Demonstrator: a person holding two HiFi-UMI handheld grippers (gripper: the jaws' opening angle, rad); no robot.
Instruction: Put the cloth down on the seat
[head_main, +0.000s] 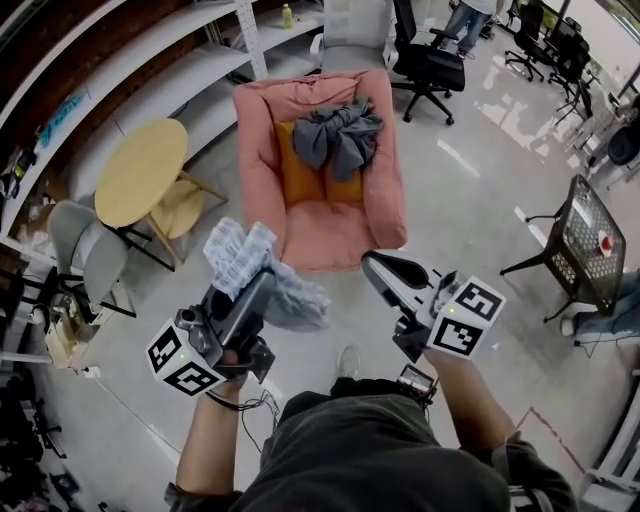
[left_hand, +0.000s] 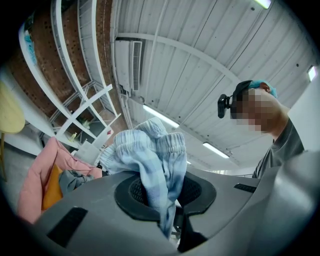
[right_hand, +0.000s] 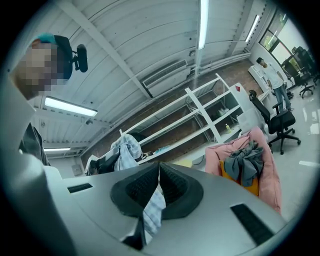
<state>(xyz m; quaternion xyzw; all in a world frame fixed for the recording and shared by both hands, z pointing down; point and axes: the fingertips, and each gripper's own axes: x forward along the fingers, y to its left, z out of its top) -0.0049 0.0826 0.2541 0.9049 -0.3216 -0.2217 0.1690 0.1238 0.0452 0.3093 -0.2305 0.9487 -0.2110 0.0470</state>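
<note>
the pale floor (head_main: 470, 200) takes up most of the room, with long white shelving (head_main: 150, 60) along the brick wall. a pink armchair (head_main: 330, 235) stands out in the open, and beside it a round yellow table (head_main: 140, 172); a black office chair (head_main: 428, 62) sits further back. on the armchair's seat an orange cushion (head_main: 300, 175) leans against the backrest, and a crumpled grey garment (head_main: 340, 135) lies on top of it. the cloth (head_main: 240, 255), light blue and checked, is up in the air in front of the armchair and well short of the seat, bunched and pinched in the left hand-held gripper (head_main: 262, 285). the right hand-held gripper (head_main: 380, 268) is just beside it, jaws pressed together, with a strip of checked fabric (right_hand: 152, 210) caught in the slit between them.
</note>
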